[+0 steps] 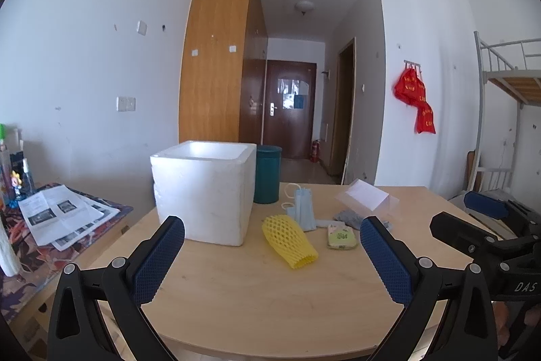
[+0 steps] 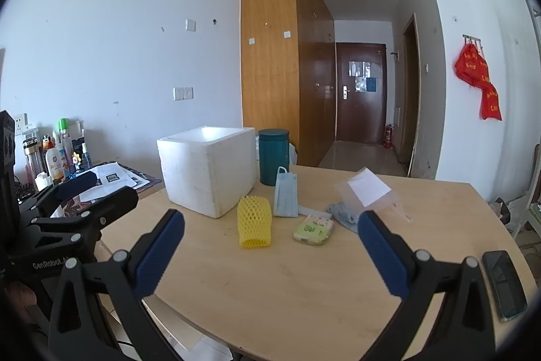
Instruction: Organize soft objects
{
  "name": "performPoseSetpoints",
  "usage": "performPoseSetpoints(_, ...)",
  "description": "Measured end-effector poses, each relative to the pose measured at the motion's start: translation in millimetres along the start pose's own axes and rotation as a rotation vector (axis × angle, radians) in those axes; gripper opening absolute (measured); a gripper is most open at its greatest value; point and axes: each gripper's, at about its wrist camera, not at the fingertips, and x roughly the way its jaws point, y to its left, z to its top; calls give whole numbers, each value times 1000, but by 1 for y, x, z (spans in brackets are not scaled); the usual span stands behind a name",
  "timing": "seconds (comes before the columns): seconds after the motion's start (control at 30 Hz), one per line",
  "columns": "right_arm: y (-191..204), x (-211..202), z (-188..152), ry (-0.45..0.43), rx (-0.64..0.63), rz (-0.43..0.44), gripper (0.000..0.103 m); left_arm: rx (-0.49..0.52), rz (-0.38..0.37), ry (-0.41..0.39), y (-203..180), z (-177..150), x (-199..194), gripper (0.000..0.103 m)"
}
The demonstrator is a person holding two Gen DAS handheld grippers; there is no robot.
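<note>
Both the left claw and the right claw are spread wide and empty, hovering above the near edge of the light wooden table. The yellow foam mesh fruit sleeve lies flat at mid-table, just beside the white foam box; its long axis runs roughly toward the cameras, open mouth nearest. Likely risk: the sleeve may crush or slide under a pinch, or the pale blue face mask just behind may snag.
</note>
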Motion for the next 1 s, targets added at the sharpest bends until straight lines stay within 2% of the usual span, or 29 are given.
performPoseSetpoints(0.17,-8,10,2,21,7,17,103,-6,-12,31,-1,1,16,103)
performPoseSetpoints(0.5,-21,35,11,58,10,-3,103,-13,-32,73,-3,8,51,103)
performPoseSetpoints(0.67,-30,49,16,81,8,-51,103,-18,-43,104,-3,13,69,103)
performPoseSetpoints(1.0,-49,84,22,134,22,-50,103,-11,-53,169,-9,17,115,103)
